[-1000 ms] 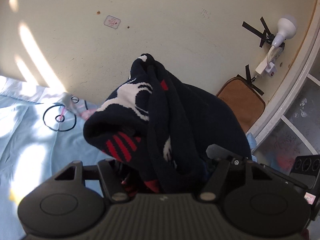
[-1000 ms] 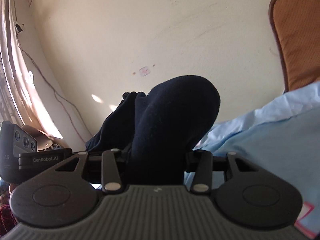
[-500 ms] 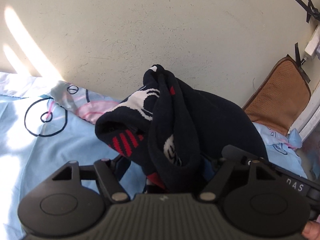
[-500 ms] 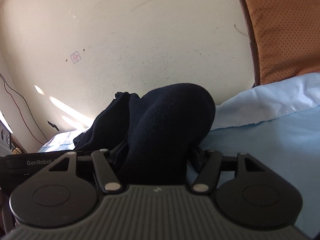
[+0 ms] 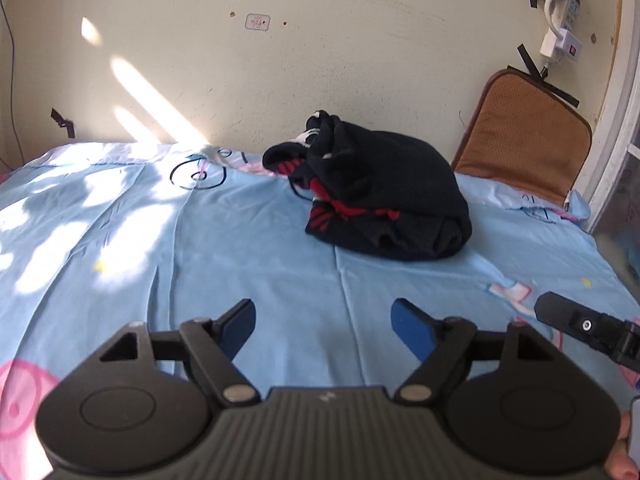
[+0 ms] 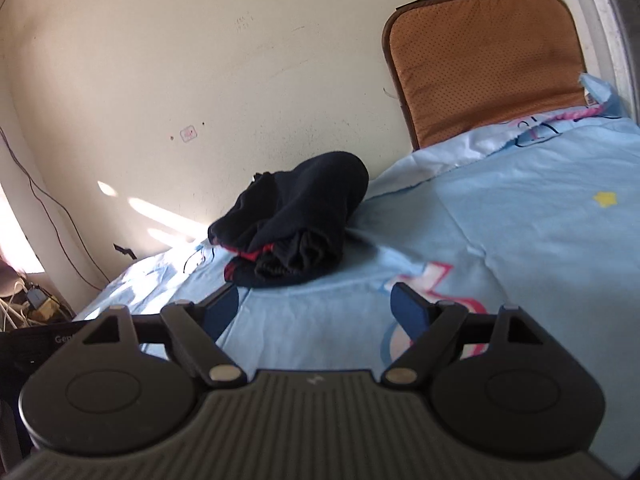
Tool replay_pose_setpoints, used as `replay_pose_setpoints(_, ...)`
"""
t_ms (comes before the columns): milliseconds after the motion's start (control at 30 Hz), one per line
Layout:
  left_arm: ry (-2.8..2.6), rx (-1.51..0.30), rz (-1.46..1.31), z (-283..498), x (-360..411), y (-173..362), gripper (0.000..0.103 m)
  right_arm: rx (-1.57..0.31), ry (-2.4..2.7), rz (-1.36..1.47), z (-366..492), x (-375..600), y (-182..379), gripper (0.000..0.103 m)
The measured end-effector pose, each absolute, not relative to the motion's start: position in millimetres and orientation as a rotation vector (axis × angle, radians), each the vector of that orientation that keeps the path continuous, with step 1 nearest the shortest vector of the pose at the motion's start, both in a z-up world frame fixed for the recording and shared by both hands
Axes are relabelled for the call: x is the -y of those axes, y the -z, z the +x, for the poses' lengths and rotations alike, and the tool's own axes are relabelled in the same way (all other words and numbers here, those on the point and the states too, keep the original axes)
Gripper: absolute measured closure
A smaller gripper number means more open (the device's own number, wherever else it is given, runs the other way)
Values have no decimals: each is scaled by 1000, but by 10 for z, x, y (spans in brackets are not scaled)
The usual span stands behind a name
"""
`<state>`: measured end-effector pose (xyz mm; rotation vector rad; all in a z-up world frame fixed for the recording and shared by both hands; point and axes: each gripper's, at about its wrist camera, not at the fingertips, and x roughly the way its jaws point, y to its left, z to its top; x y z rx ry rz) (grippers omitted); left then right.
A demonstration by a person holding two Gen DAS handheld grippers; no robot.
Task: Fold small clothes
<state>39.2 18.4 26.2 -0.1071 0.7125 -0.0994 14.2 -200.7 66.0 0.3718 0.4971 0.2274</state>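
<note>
A folded dark navy garment (image 5: 384,196) with red and white markings lies in a bundle on the light blue bedsheet (image 5: 200,248), close to the wall. In the right wrist view the same garment (image 6: 296,228) sits ahead and slightly left. My left gripper (image 5: 323,322) hovers well short of the bundle, its jaws opening with nothing between them. My right gripper (image 6: 314,306) also stands back from the bundle, jaws opening and empty. The tip of the right gripper (image 5: 576,324) shows at the right edge of the left wrist view.
A brown cushion (image 5: 524,140) leans against the cream wall (image 5: 320,60) at the bed's right corner, also seen as the cushion (image 6: 488,60). A white plug strip (image 5: 560,28) hangs on the wall. Cables and a box (image 6: 36,300) lie beside the bed at left.
Both grippers let go of the dark garment and drew back from it. It now rests on the sheet by the wall, and both pairs of jaws have spread wide.
</note>
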Motion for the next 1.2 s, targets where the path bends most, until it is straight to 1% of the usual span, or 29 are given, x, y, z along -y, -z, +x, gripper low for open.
replay_pose_setpoints(200,65,-675,-53,-165,-143,-242,22,-545,-226,361,-265,1864,-589,18)
replay_pose_setpoints(333,111,-660,-51,-450,-117,-300,22,-532,-258,341,-503,1807,-630,18)
replay_pose_setpoints(533,125,-668,-51,-717,-124,-300,22,-536,-272,328,-768,1728,-559,17)
replay_pose_setpoints(667,84,-642,-60,-793,-177,-393,21,-556,-312,366,-810,1746,-641,17)
replay_pose_setpoints(733,60,-621,-59,-803,-198,-458,17,-546,-327,378,-829,1744,-704,17)
replay_pose_setpoints(800,39,-594,-48,-817,-197,-517,9,-531,-347,382,-862,1736,-772,17)
replay_pose_setpoints(900,6,-571,-9,-824,-146,-515,4,-499,-342,343,-909,1695,-804,15)
replay_pose_setpoints(1067,-4,-623,36,-765,-56,-372,1,-536,-298,315,-864,1671,-670,15)
replay_pose_setpoints(1200,-17,-657,42,-718,-31,-292,0,-568,-272,322,-815,1707,-564,15)
